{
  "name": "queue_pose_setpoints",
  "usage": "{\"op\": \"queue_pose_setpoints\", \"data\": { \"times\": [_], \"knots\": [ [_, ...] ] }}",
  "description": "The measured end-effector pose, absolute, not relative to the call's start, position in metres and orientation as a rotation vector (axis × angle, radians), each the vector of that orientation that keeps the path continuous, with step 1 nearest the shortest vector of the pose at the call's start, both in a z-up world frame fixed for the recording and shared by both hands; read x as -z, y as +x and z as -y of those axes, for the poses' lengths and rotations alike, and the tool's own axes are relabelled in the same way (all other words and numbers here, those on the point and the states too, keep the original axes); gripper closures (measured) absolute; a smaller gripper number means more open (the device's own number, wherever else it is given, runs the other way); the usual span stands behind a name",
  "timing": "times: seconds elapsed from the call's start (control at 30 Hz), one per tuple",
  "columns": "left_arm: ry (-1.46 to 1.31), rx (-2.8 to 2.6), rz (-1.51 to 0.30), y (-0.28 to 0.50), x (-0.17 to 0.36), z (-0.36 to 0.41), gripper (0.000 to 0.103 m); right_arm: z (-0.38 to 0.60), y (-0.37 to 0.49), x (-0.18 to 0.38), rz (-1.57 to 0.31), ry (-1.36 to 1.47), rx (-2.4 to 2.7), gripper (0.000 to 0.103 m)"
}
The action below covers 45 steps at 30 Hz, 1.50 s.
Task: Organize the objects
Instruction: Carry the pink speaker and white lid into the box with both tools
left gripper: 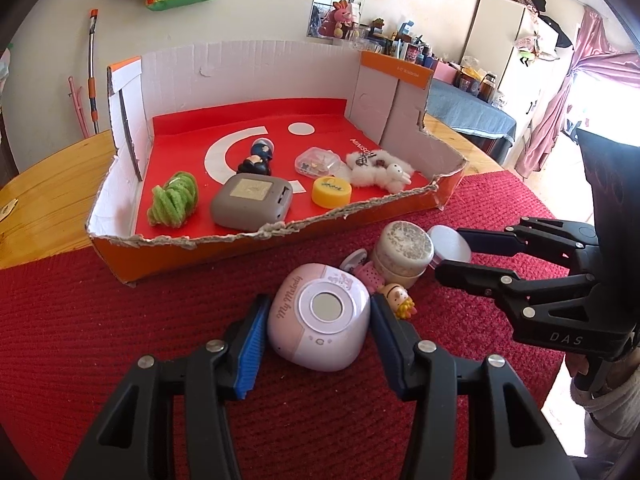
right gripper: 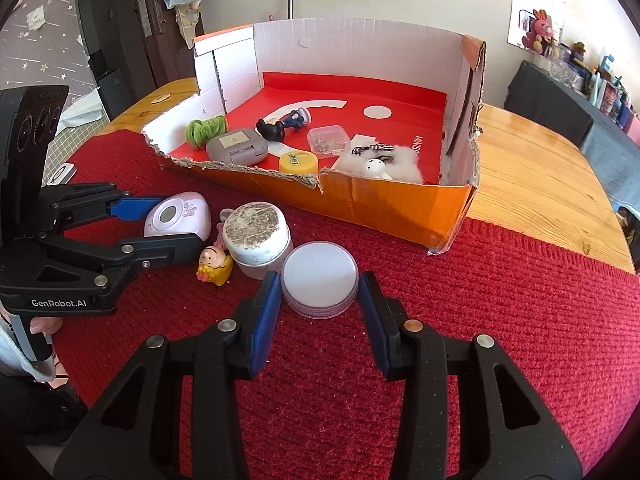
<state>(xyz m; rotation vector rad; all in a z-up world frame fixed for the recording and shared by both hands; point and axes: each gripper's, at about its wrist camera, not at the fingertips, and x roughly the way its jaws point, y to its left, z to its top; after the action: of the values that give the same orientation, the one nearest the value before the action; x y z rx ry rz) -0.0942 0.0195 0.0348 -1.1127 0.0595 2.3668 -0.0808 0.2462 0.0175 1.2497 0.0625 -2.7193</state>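
Left gripper (left gripper: 316, 332) pinching pink My Melody case (left gripper: 318, 322), blue pads against both sides; rounded glossy shell, lilac top plate with round silver disc in the middle, script lettering down the left edge, small cartoon print at the far right corner. Resting on red knit mat (left gripper: 100, 320), just near of the box. Right gripper (right gripper: 320, 292) clamped on round clear tin (right gripper: 320, 278): flat, white frosted lid, ribbed transparent rim, pads touching left and right sides. Also on mat, near-right of the pile.

Between the two: cream jar (right gripper: 256, 240) with speckled grey-white lid, touching the tin's far-left edge. Small yellow-and-pink figurine (right gripper: 214, 266) lying on its side, near-left of the jar, close to the pink case. Something pink with dots under or behind the jar, partly hidden.

Farther: torn orange cardboard box (left gripper: 256, 256), white inner walls, red liner. Inside, left to right: green fuzzy bundle (left gripper: 174, 198), grey square case (left gripper: 252, 200), dark figurine (left gripper: 258, 158) behind it, yellow cap (left gripper: 332, 192), clear plastic box (left gripper: 316, 162), white fluffy plush (left gripper: 380, 170). Wooden table (right gripper: 540, 168) under mat.
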Motion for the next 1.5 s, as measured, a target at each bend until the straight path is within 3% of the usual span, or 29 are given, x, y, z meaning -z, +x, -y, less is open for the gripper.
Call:
{"op": "queue_pose_setpoints", "data": {
  "times": [1.0, 1.5],
  "knots": [
    [-0.965, -2.449, -0.037, -0.059, -0.074, 0.003, 0.051, -0.229, -0.05, -0.055, -0.082, 1.087, 2.757, 0.064],
    [-0.912, -2.497, -0.055, -0.102, -0.109, 0.005, 0.051, -0.234, -0.093, -0.084, -0.127, 1.094, 2.815, 0.064]
  ]
}}
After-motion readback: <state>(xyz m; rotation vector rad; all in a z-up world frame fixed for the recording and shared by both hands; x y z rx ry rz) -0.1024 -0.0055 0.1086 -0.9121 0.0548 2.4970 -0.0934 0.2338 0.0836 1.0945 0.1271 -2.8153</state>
